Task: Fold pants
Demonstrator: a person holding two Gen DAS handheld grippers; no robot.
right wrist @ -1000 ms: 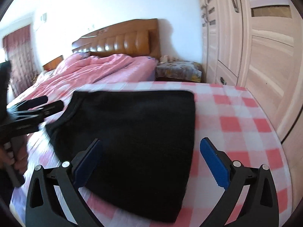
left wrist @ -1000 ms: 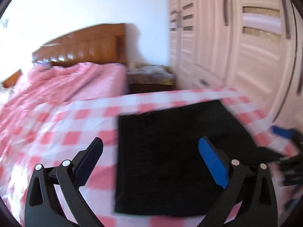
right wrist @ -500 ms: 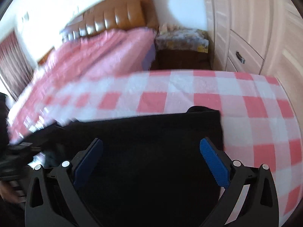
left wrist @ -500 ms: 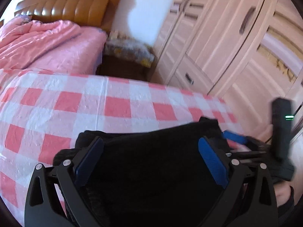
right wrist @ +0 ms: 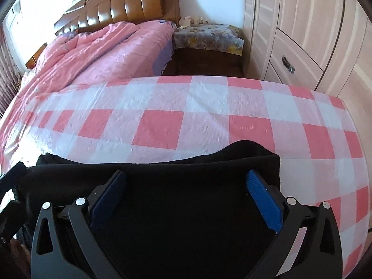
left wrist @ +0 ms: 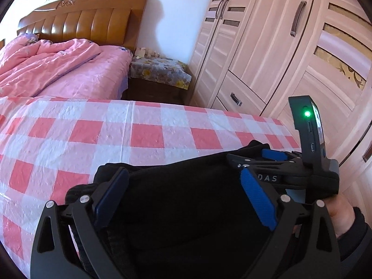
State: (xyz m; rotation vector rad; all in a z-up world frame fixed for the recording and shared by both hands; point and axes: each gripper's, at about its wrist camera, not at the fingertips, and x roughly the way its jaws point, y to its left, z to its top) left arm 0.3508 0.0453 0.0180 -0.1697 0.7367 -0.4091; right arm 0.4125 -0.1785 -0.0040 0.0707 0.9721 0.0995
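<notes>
The left gripper (left wrist: pixel 183 200) has its blue-padded jaws spread wide over the black pants (left wrist: pixel 186 209), the cloth lying between and under them with neither pad pressed onto it. The right gripper (right wrist: pixel 186 200) is likewise splayed apart above the same pants (right wrist: pixel 186 220), gripping nothing. The pants lie as a folded dark mass on the near edge of the red-and-white checked counter (right wrist: pixel 162 125), filling the 6 o'clock part of both views. Only the left wrist view shows the right gripper from outside: at 3 o'clock its black body with a green light sits at the pants' right end, held by the person's right hand (left wrist: pixel 341 211); whether its fingertips touch the cloth there is hard to tell. The right wrist view instead shows, at 9 o'clock, a dark sliver that is probably part of the left gripper, at the pants' left end. Farther out, at 11 o'clock, lies the bed (right wrist: pixel 100 46) with a pink quilt and brown headboard; at 12 o'clock a nightstand (left wrist: pixel 160 72) under floral cloth; at 1 to 3 o'clock a pale wardrobe (left wrist: pixel 267 46).
</notes>
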